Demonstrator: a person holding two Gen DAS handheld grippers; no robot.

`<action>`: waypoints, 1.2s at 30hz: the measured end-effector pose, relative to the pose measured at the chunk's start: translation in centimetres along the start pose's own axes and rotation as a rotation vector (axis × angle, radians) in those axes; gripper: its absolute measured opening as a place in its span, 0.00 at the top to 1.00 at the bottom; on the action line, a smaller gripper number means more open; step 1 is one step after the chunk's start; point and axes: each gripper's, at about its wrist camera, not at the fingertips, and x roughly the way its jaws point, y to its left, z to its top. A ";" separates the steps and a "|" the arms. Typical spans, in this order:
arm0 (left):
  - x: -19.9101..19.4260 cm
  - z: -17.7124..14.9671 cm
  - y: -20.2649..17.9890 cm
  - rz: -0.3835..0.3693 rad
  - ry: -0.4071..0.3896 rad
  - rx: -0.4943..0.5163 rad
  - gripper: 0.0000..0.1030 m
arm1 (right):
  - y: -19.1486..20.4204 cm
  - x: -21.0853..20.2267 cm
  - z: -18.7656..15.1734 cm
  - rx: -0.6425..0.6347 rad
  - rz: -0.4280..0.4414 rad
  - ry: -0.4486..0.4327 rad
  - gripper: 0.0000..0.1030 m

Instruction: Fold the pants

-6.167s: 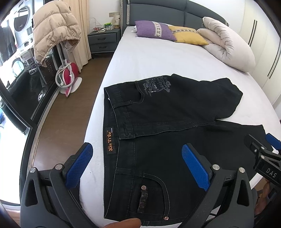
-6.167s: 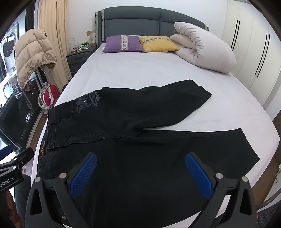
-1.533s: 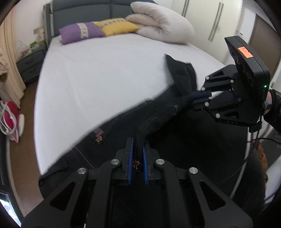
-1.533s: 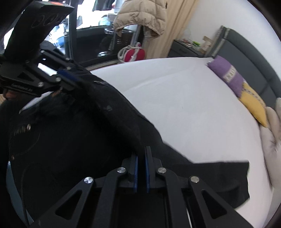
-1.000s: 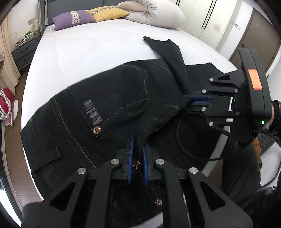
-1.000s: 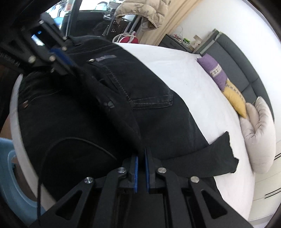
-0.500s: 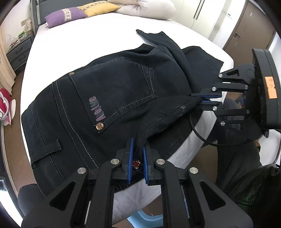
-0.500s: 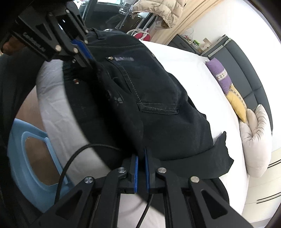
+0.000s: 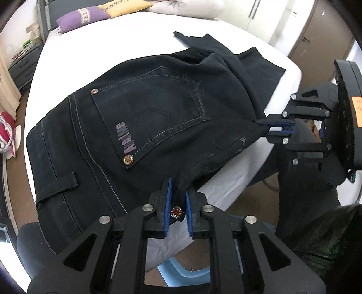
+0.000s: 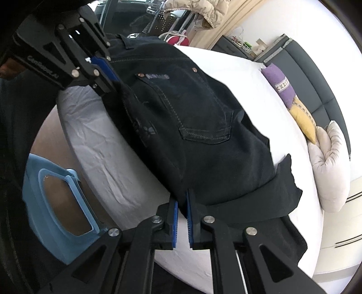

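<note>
Black jeans (image 9: pixel 147 113) lie folded lengthwise on the white bed (image 9: pixel 108 38), back pocket up, waist toward the left, legs trailing to the far right. My left gripper (image 9: pixel 177 196) is shut on the jeans' near edge by a rivet, at the bed's front edge. My right gripper (image 9: pixel 269 126) is shut on the same edge further along, near the crotch. In the right wrist view the right gripper (image 10: pixel 182 203) pinches the jeans (image 10: pixel 192 117) and the left gripper (image 10: pixel 106 67) holds the waist end at upper left.
Purple and yellow pillows (image 9: pixel 83 19) and a rolled duvet (image 10: pixel 328 162) lie at the headboard. A blue plastic stool (image 10: pixel 56 196) stands on the floor by the bed's edge. A nightstand (image 9: pixel 21 65) and wardrobe doors (image 9: pixel 316 34) flank the bed.
Both grippers have pulled the folded jeans toward the bed's front edge. The fabric edge between them has drawn straighter and the grip holds.
</note>
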 end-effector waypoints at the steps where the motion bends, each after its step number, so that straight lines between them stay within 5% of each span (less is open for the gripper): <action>1: 0.5 -0.1 0.3 0.003 -0.001 -0.007 0.87 | 0.0 0.8 -0.3 0.020 0.007 -0.005 0.89; 3: 0.9 -0.2 0.5 0.000 -0.017 -0.016 0.87 | 0.3 1.9 -0.5 0.060 0.004 -0.018 0.82; 4: 0.8 -0.3 0.5 -0.003 -0.025 -0.021 0.87 | 0.6 1.8 -0.6 0.069 -0.013 -0.034 0.71; 5: 0.5 -0.2 0.5 -0.007 -0.030 -0.024 0.87 | 0.6 1.6 -0.7 0.080 -0.023 -0.049 0.45; 7: -0.3 -0.3 0.5 -0.021 -0.044 -0.025 0.86 | 0.1 0.4 -0.9 0.133 0.007 -0.082 0.13; 12: -4.5 0.1 -0.1 -0.034 -0.113 0.007 0.77 | -3.7 -3.6 -3.6 0.326 -0.001 -0.177 0.12; 15: -6.7 1.6 -0.1 -0.075 -0.174 0.002 0.67 | -8.8 -5.8 -6.2 0.556 -0.004 -0.217 0.12; 17: -7.8 2.8 -0.3 -0.089 -0.224 0.015 0.34 | -11.5 -6.7 -7.3 0.672 0.008 -0.229 0.12; 18: -8.1 3.2 -0.3 -0.088 -0.246 0.013 0.32 | -13.2 -7.6 -8.0 0.749 0.005 -0.252 0.12; 23: -5.9 6.5 0.8 -0.058 -0.248 -0.065 0.32 | -18.1 -8.9 -8.9 0.935 0.019 -0.353 0.18; 27: -1.9 8.9 2.5 -0.025 -0.173 -0.148 0.32 | -19.5 -7.5 -7.1 0.977 0.074 -0.364 0.23; 32: 2.9 9.7 5.2 0.072 -0.065 -0.196 0.32 | -19.6 -2.4 -4.3 0.968 0.194 -0.233 0.24; 36: 4.3 10.2 7.4 0.101 -0.054 -0.260 0.32 | -18.7 1.8 -1.9 0.859 0.160 -0.091 0.24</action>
